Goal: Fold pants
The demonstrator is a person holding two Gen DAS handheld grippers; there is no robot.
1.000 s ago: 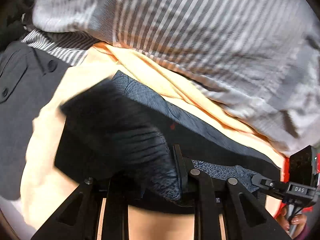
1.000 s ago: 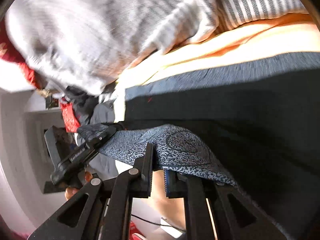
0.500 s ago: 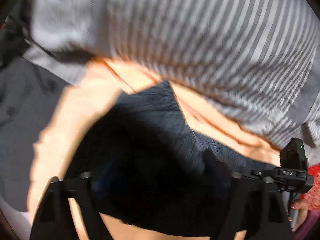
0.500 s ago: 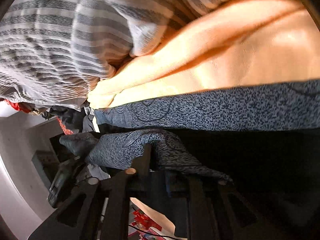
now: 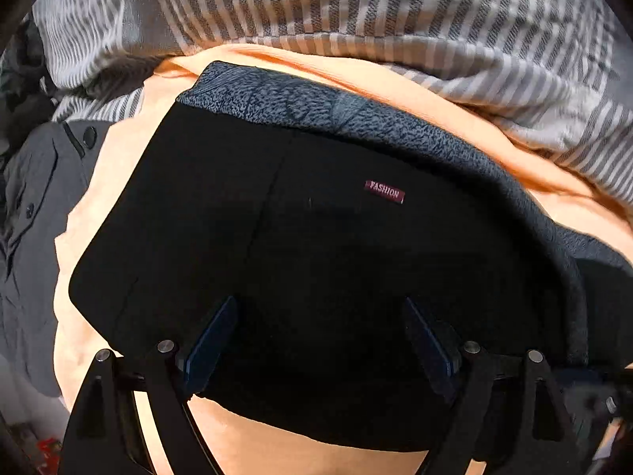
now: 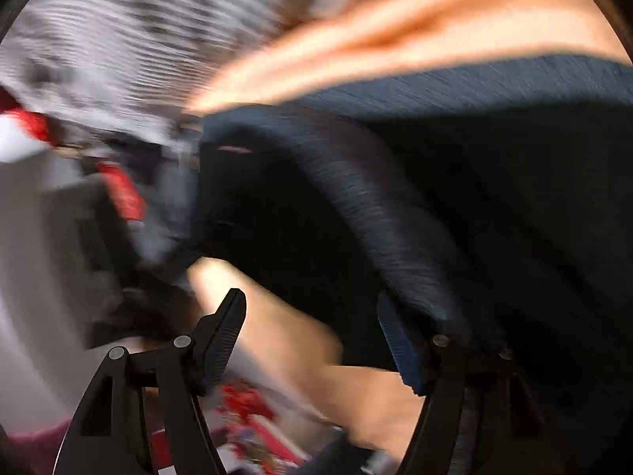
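Striped bedding backs an orange sheet where your black pants lie folded. Your left gripper hangs released above them; the right gripper, jaws just opening, grasps nothing. Fold looks laid: next, smooth or refold.

Peach-orange sheet spread underneath, grey and white striped blanket bunched along the top, dark grey buttoned garment at left, blurred red items below
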